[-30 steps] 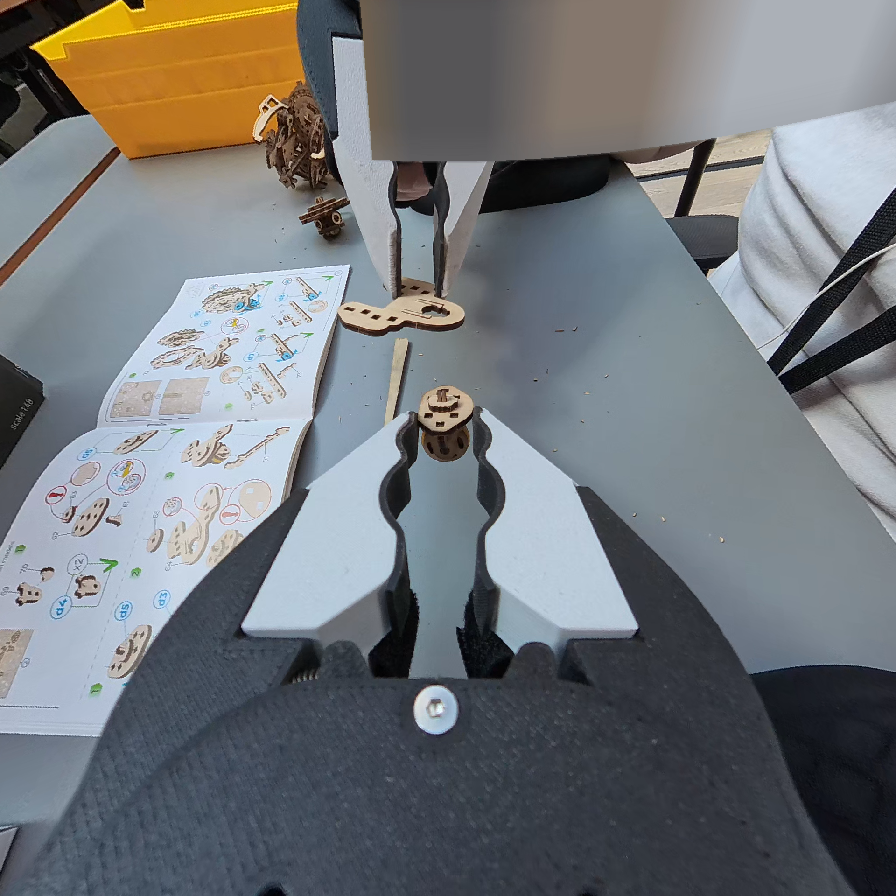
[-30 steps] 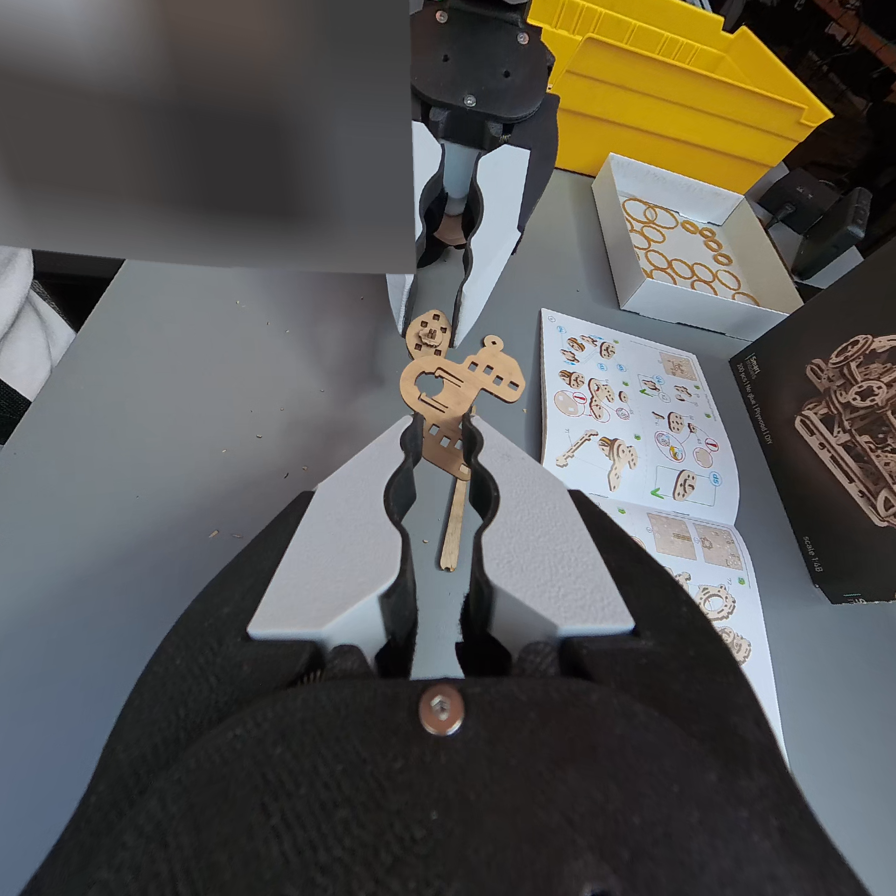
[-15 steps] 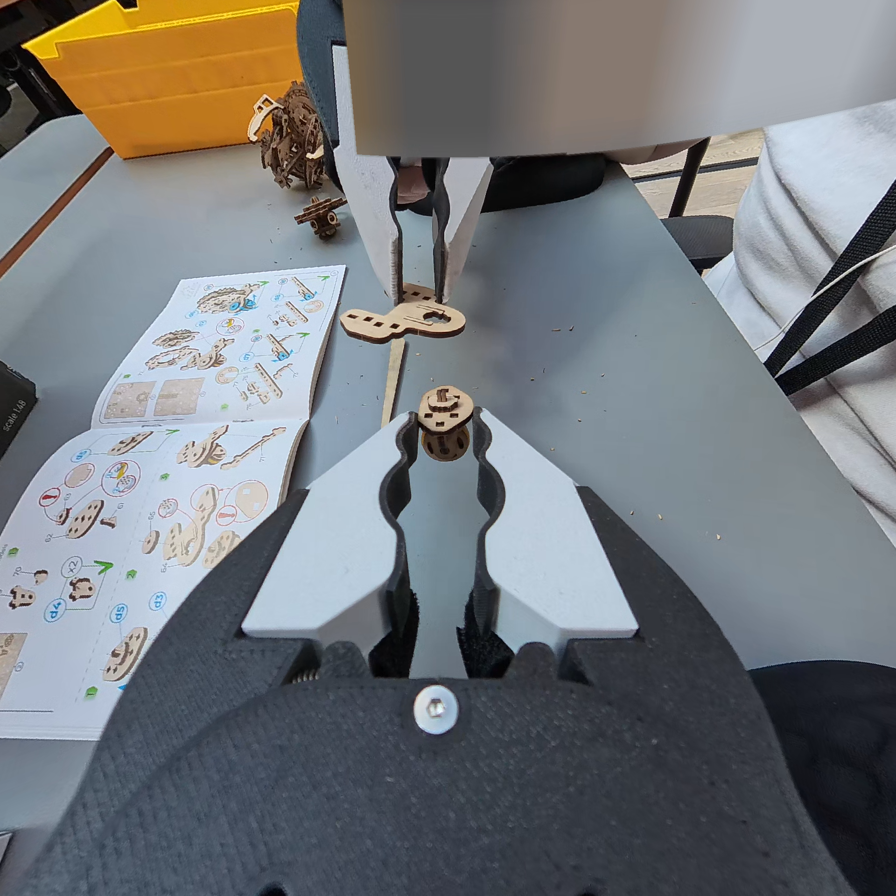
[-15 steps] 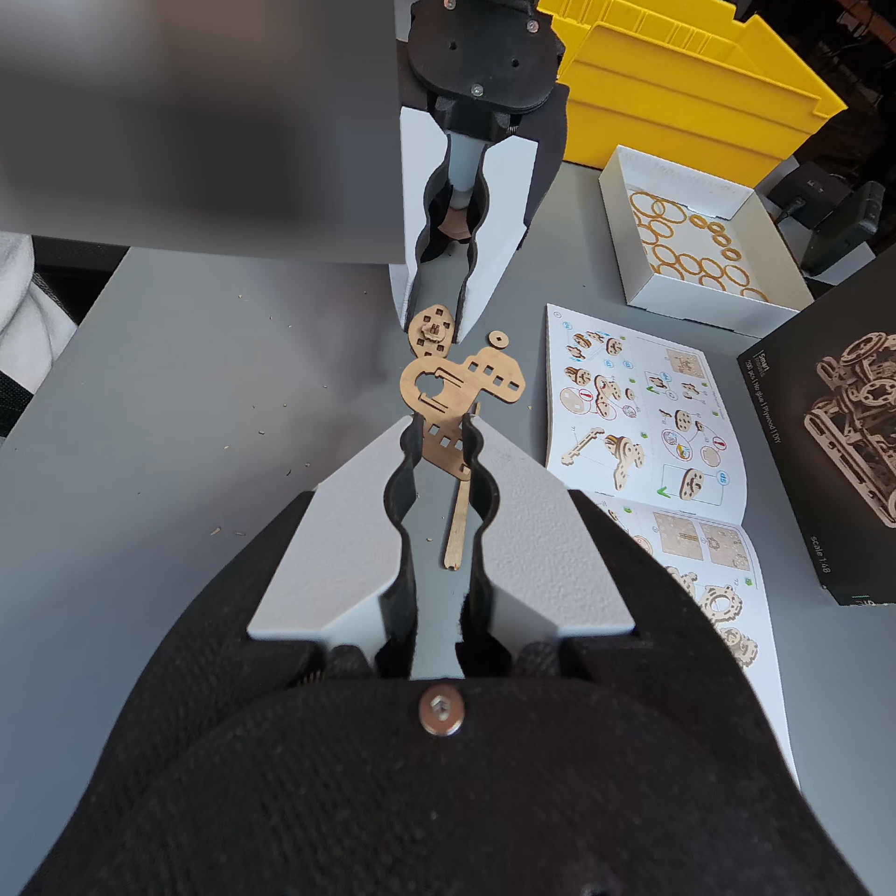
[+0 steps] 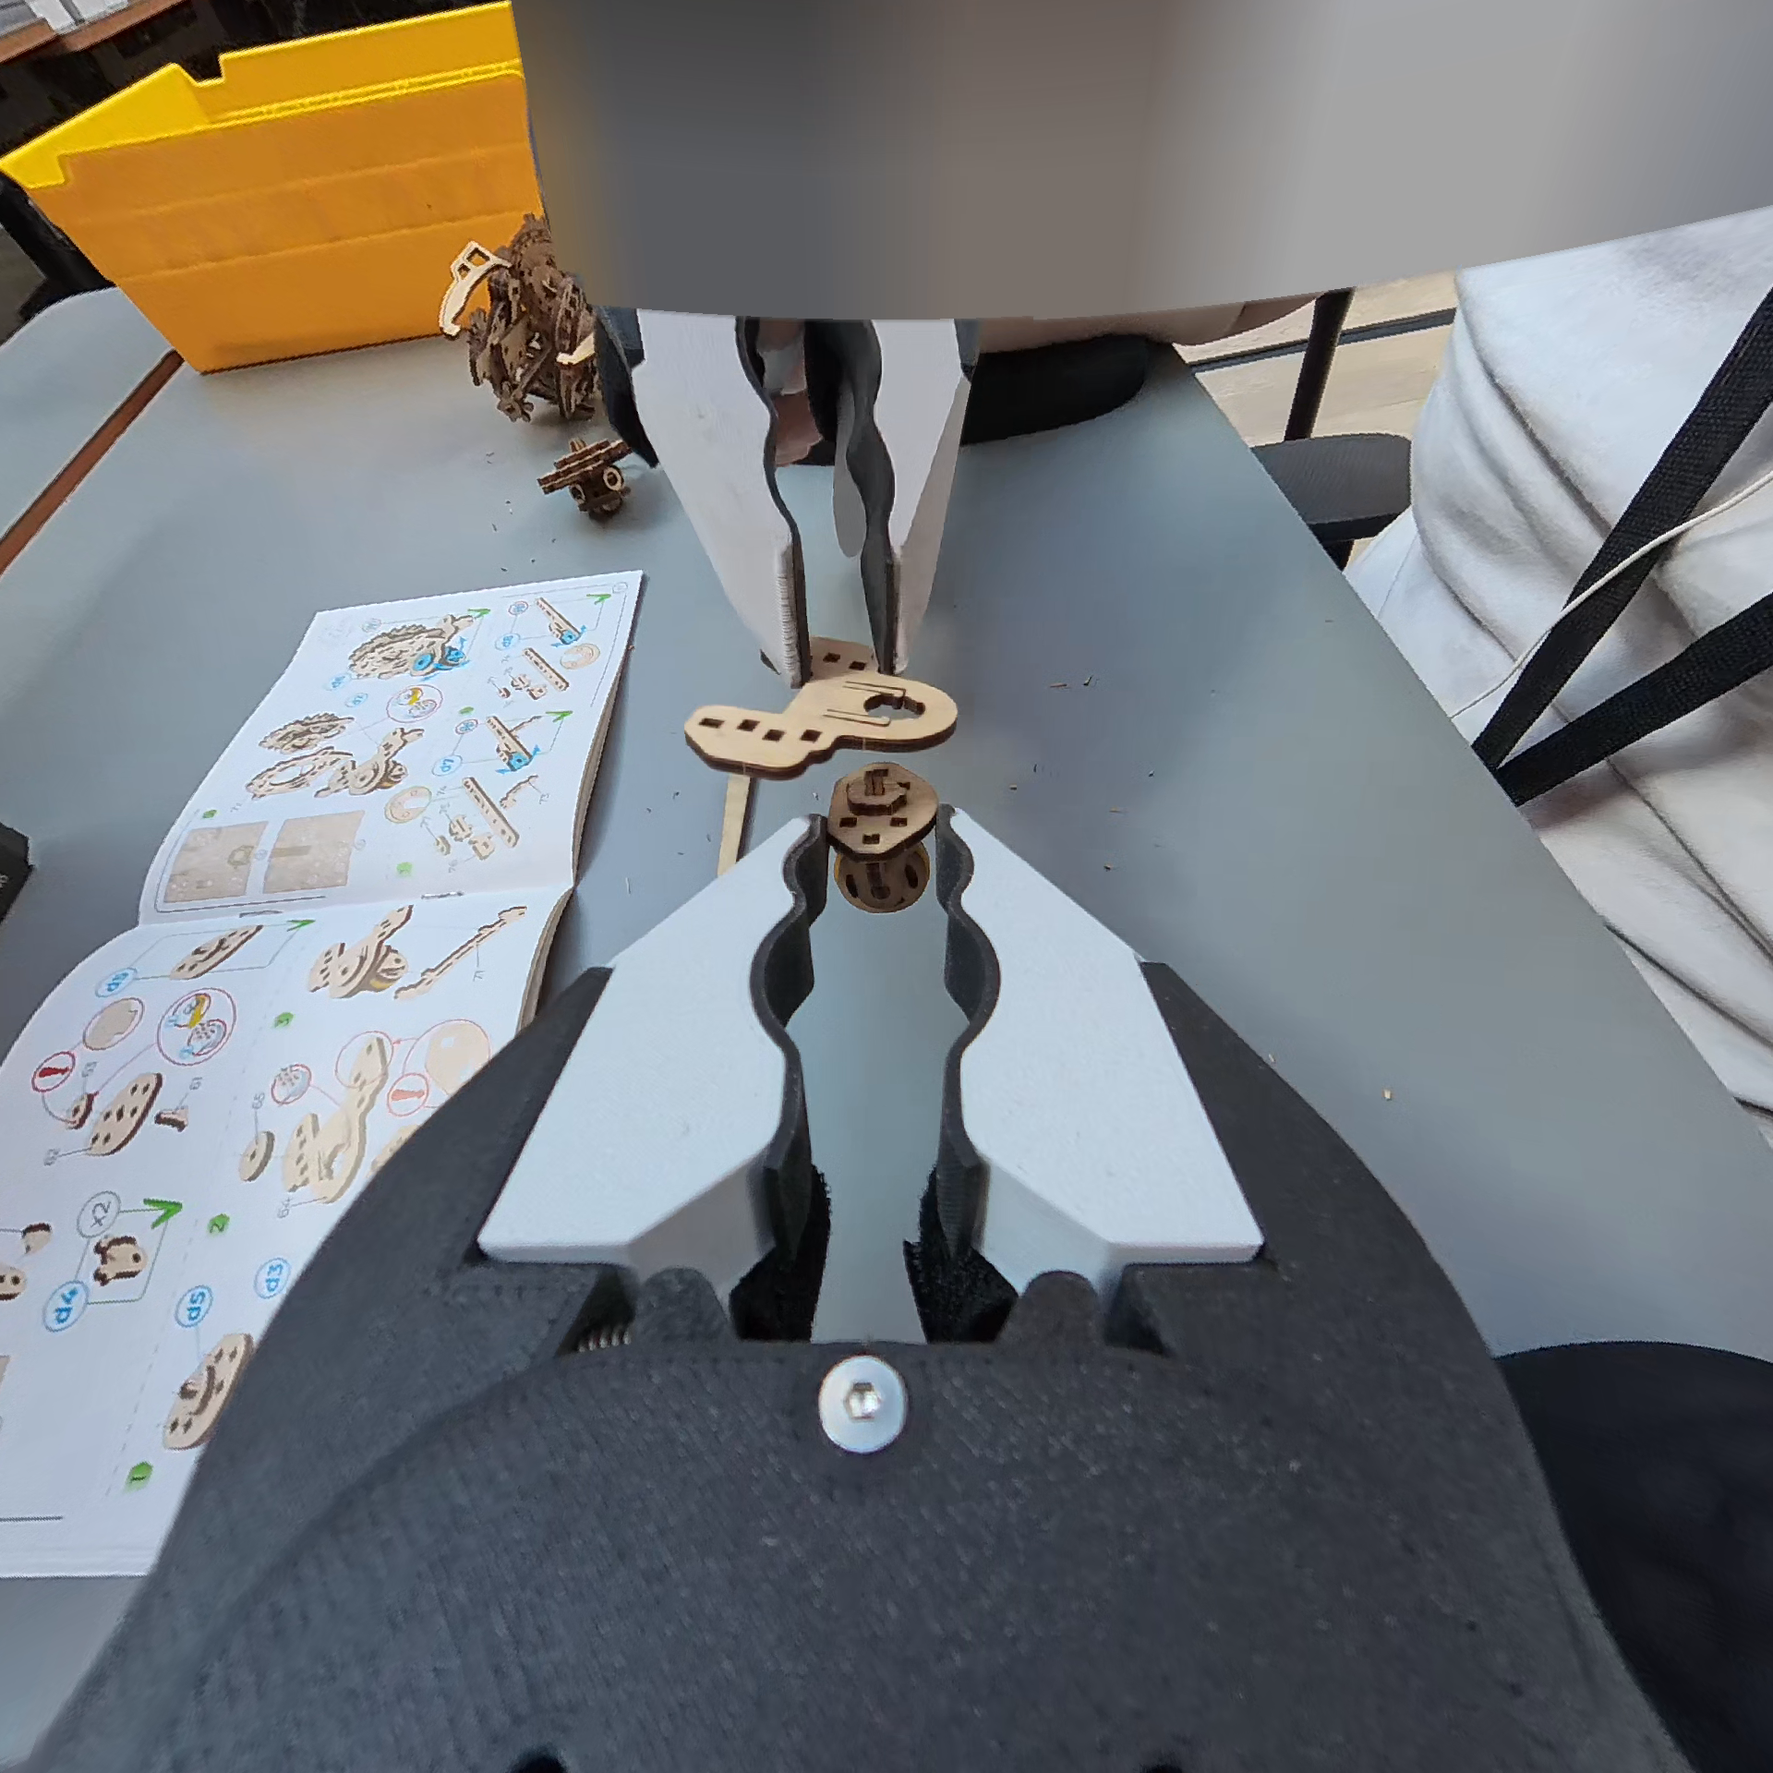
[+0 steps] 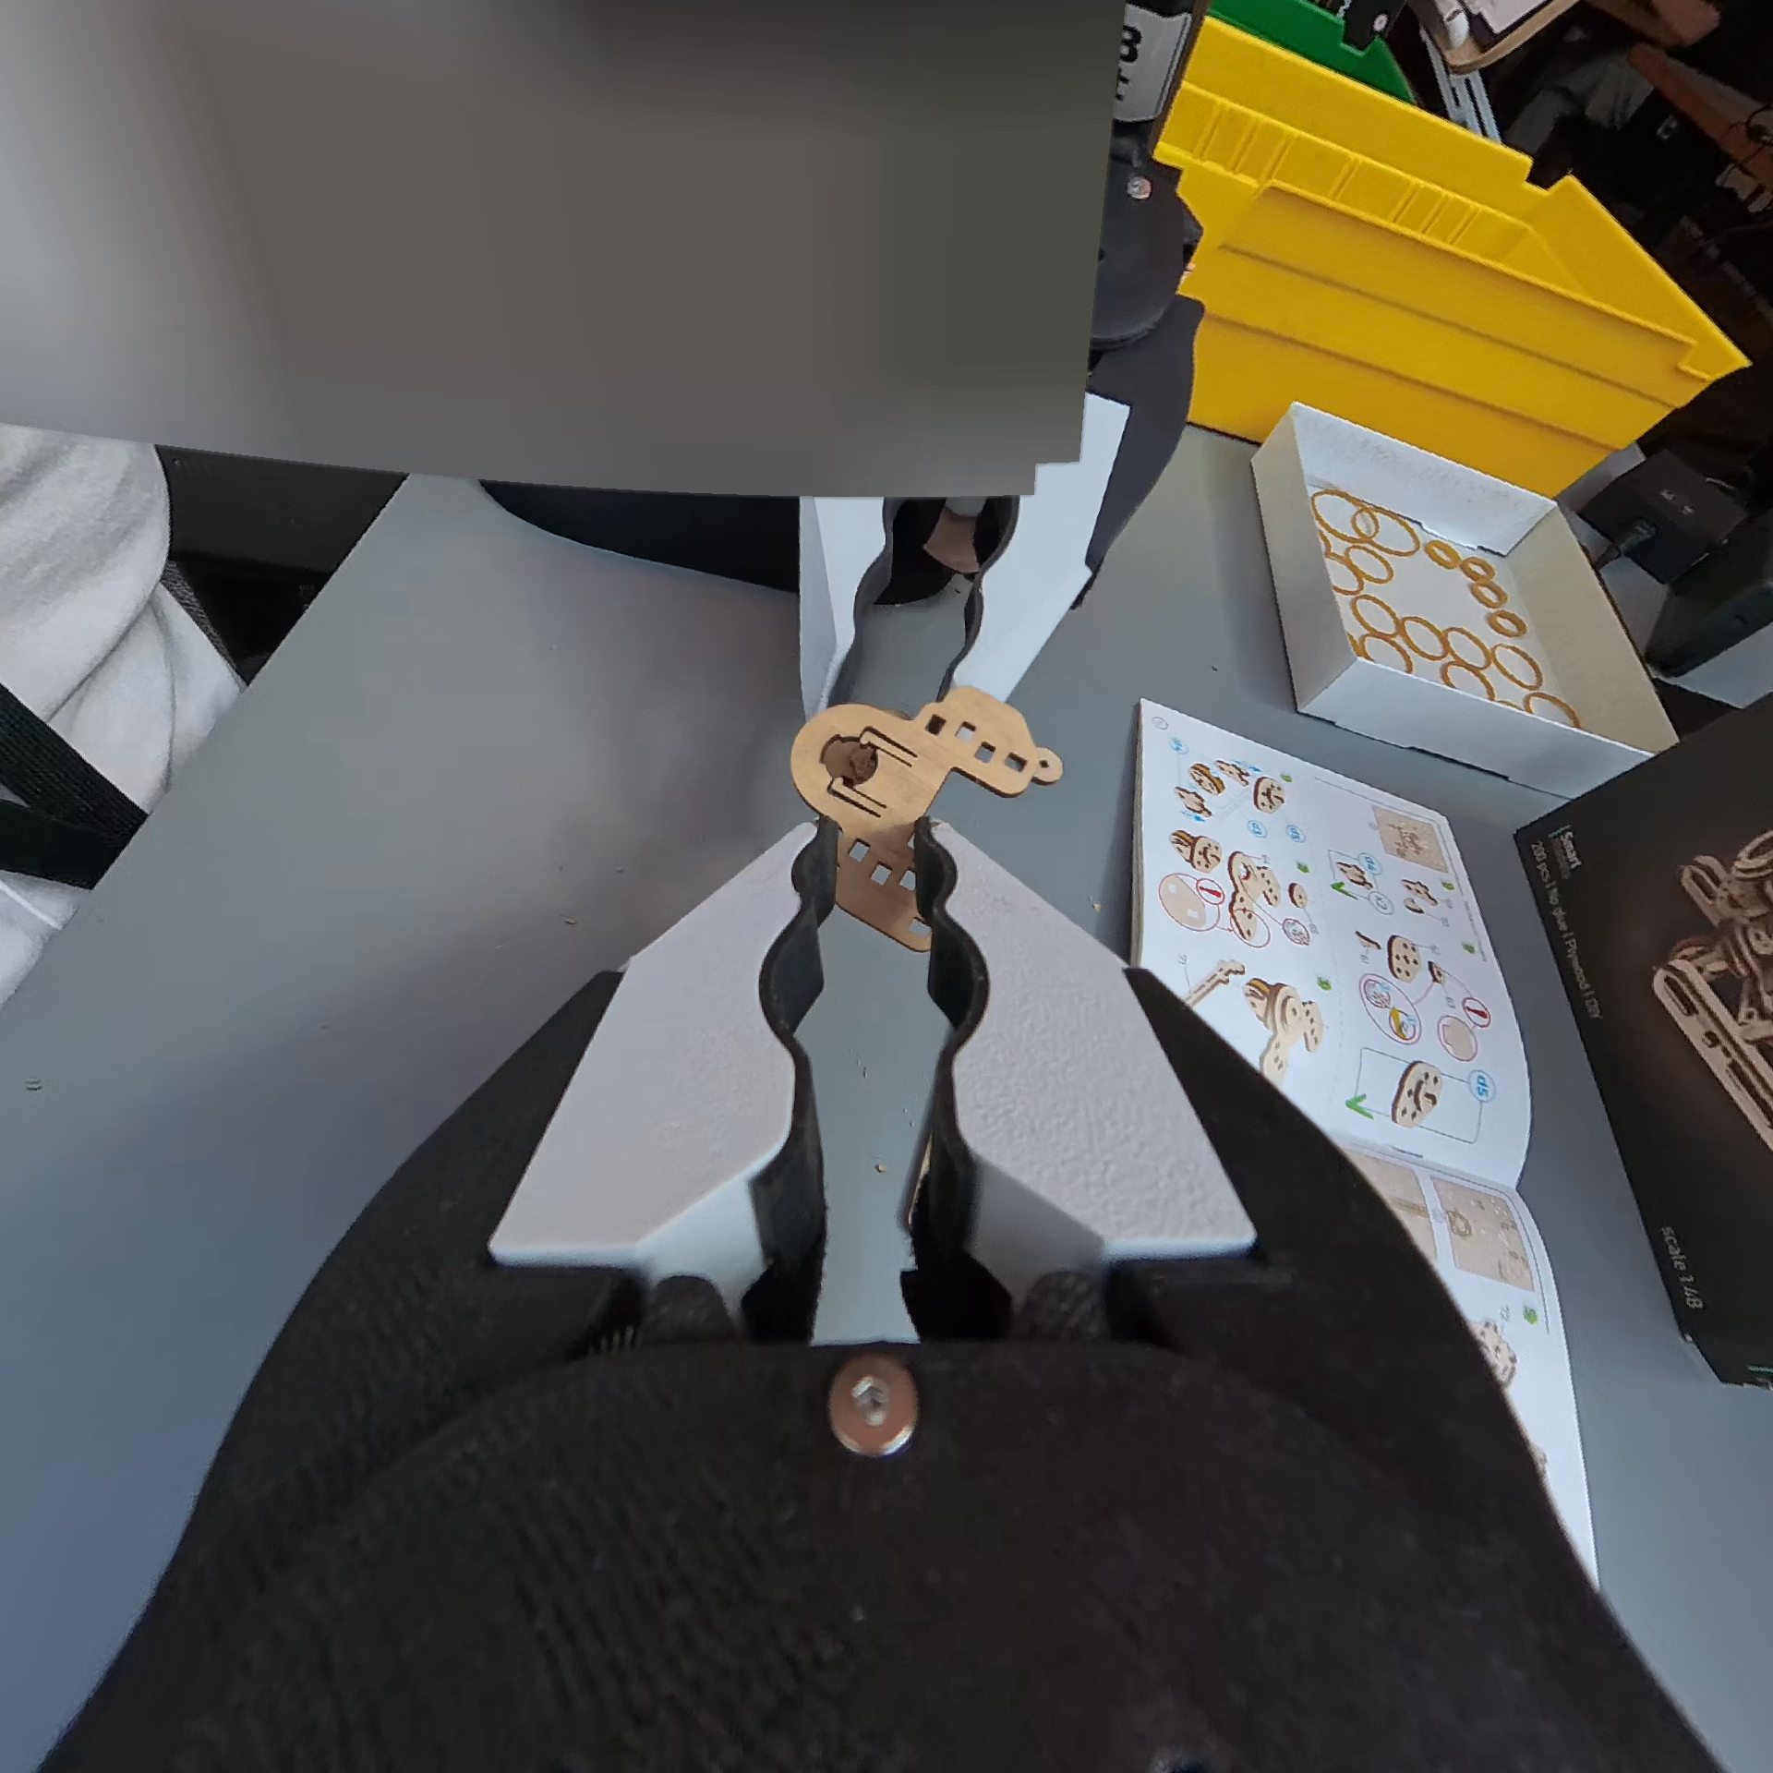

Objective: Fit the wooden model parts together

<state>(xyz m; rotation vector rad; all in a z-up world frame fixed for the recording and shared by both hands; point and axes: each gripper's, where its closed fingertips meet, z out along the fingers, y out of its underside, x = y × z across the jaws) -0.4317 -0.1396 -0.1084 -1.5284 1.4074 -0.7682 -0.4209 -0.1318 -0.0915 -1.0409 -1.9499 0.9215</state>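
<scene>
Over grey table (image 5: pixel 1199 614): left gripper (image 5: pixel 881 833) clamped on disc assembly (image 5: pixel 878 815), right gripper (image 6: pixel 868 835) on flat plate (image 6: pixel 897 768), nearly touching.

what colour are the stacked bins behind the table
Bright yellow bins; the right wrist view shows them best.

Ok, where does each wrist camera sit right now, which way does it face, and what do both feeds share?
Left wrist view: sits behind the left gripper, faces the right gripper; own fingers pinch the small round wooden part.
Right wrist view: sits behind the right gripper, faces the left gripper; own fingers pinch the flat slotted plate.
Shared: plate, instruction booklet, yellow bin, grey table.
</scene>
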